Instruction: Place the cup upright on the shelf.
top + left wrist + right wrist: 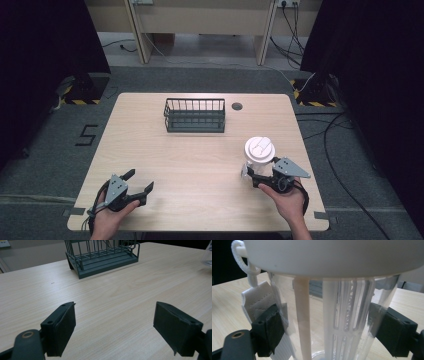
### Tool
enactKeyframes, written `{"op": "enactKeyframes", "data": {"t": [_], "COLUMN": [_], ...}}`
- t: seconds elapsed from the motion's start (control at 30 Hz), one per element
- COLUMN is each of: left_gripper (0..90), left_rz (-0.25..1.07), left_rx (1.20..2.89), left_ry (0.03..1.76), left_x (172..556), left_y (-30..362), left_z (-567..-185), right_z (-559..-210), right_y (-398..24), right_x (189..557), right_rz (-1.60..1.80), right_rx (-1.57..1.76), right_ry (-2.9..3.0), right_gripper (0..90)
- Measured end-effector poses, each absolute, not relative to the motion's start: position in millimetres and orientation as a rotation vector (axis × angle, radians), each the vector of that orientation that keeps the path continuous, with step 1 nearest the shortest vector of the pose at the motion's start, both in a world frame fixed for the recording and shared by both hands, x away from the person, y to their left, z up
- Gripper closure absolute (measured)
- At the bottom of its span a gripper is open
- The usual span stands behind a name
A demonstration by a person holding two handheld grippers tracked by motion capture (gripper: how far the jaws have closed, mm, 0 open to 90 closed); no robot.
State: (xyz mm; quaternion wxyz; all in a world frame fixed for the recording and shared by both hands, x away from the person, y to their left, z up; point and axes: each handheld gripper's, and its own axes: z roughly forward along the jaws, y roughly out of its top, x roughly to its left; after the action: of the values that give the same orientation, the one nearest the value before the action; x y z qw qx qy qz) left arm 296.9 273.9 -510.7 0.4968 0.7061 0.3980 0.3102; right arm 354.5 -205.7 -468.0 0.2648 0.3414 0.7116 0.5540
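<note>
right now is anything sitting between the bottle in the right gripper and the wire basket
Nothing visible does. The clear bottle with its white lid stands between the right gripper's jaws, whose pads press on its sides. Between it and the wire basket lies only bare table. The left gripper, open, rests well off that line.

- A clear plastic bottle (258, 161) stands upright on the right side of the light wooden surface (200, 165), near its front edge.
- A wide, round white lid (259, 148) caps the bottle; seen from above, it hides most of the body.
- Up close, the see-through wall (362, 322) shows a white straw (302, 315) running straight down inside, next to a white slotted insert (342, 322).
- A white cord loop (240, 258) hangs from the lid's edge, with a white stitched strap (258, 302) lying against the side of the bottle.
- The right claw (324, 327) grips the bottle's body, one pad (273, 327) pressed on each side.
</note>
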Motion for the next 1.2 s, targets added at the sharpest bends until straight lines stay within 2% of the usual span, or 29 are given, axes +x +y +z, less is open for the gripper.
{"op": "enactKeyframes", "data": {"t": [1.2], "left_gripper": [17.5], "left_rz": [0.741], "left_rx": [1.706], "left_ry": [0.958], "left_x": [297.1], "left_y": [272.7], "left_z": [-510.7], "right_z": [-444.4], "right_y": [-174.1], "right_x": [388.1], "right_rz": [1.491], "right_rx": [0.891], "right_ry": [1.927], "right_gripper": [17.4]}}
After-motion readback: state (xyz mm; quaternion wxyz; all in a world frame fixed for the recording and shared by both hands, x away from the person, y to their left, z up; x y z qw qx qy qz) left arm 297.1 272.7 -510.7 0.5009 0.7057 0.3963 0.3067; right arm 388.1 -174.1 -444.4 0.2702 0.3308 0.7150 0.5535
